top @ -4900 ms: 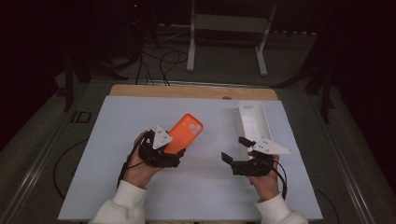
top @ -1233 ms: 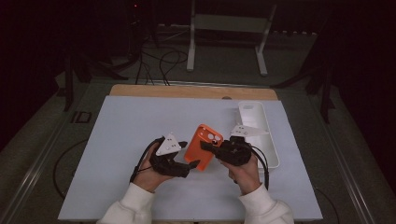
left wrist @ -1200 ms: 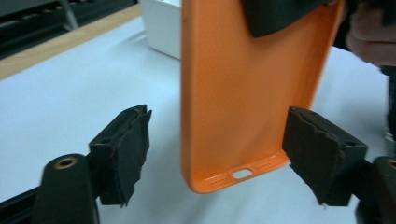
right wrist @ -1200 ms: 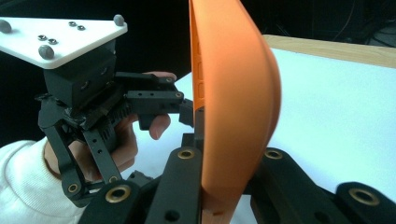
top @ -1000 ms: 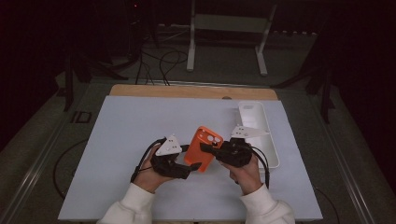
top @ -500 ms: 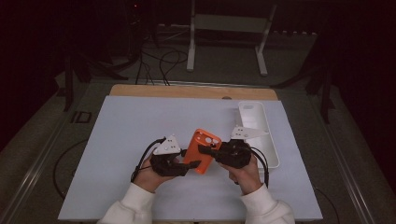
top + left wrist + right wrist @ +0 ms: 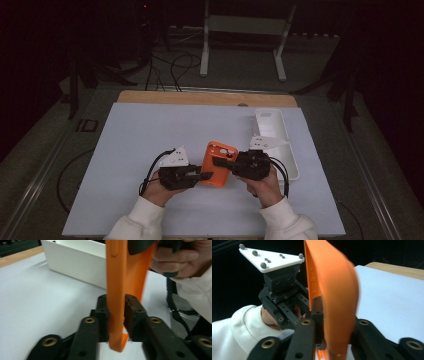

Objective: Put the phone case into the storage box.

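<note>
An orange phone case (image 7: 218, 161) is held above the table between both grippers. My left gripper (image 7: 206, 176) is shut on its near lower edge, and in the left gripper view the case (image 7: 117, 287) stands on edge between the jaws (image 7: 116, 307). My right gripper (image 7: 218, 161) comes in from the right and is shut on the case's right side. The right gripper view has the case's curved shell (image 7: 334, 290) clamped between the jaws (image 7: 334, 315), with the left gripper (image 7: 284, 297) and its hand behind.
A long white tray (image 7: 286, 134) lies at the right of the pale blue table top (image 7: 150, 130), just behind my right hand; its wall (image 7: 75, 262) is close behind the case. A wooden strip (image 7: 200, 97) edges the far side.
Earlier the left gripper held the case alone with the right gripper apart. The right has since come in and closed on it; over the last second the case shifted slightly left.
</note>
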Demonstrator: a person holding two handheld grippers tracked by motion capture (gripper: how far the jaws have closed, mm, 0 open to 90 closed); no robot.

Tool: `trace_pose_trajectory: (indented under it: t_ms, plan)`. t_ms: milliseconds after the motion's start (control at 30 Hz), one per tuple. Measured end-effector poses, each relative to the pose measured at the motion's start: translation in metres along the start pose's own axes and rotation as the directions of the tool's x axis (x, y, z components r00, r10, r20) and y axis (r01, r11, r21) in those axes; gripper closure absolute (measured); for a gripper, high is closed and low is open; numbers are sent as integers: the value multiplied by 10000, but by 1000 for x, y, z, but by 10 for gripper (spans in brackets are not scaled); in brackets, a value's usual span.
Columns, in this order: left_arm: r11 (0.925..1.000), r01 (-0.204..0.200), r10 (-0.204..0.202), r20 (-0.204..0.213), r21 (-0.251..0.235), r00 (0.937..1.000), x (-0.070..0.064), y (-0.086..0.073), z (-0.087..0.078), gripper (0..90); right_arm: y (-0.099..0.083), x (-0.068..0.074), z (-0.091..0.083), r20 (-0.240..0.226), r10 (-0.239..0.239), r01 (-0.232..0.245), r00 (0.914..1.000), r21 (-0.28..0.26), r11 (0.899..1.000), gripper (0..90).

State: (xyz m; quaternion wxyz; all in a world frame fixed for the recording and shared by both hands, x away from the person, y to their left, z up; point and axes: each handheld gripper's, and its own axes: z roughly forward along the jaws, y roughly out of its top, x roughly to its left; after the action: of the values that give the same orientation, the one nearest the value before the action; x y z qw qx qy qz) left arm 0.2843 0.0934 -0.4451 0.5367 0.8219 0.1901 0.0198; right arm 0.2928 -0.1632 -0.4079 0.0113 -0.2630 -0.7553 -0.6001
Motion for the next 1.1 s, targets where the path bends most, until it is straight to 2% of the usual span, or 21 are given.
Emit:
trace_pose_trajectory:
  t_ms: [133,267,400,567,700,767,833,867,967,1100]
  plan:
    - [9999,48,-48,-72,-123,10000,0,0,0,801,0,0,0,99,-55,55,9999,11,10000,725]
    - [9991,134,-139,-114,-408,9998,0,1,-3,802,-1,-1,-2,188,-17,18,9998,-65,10000,711]
    - [9987,140,-152,-238,-485,9996,-1,2,-4,804,0,-1,-1,253,-11,15,9997,-151,9999,699]
    - [9986,57,-89,-609,-518,9981,-3,2,-5,806,0,0,0,711,-100,109,9974,-125,9999,608]
    - [9980,83,-145,-975,-634,9951,-3,2,-7,806,-2,1,1,1164,-140,152,9931,-95,9998,490]
    - [9979,90,-170,-1244,-649,9921,-3,3,-8,806,-2,1,0,1461,-139,154,9892,-93,9998,413]
    - [9977,103,-196,-1380,-675,9902,-3,3,-9,806,-2,1,-1,1619,-139,154,9867,-77,9999,388]
    - [9974,106,-218,-1592,-710,9870,-3,3,-10,806,-2,1,-2,1726,-128,147,9849,-95,9998,357]
    - [9968,211,-357,-1925,-771,9806,-1,3,-10,805,-4,1,-4,2256,-89,132,9742,-175,9998,244]
    - [9966,252,-429,-2318,-789,9718,0,3,-10,805,-5,2,-4,2661,-252,292,9636,-113,9995,186]
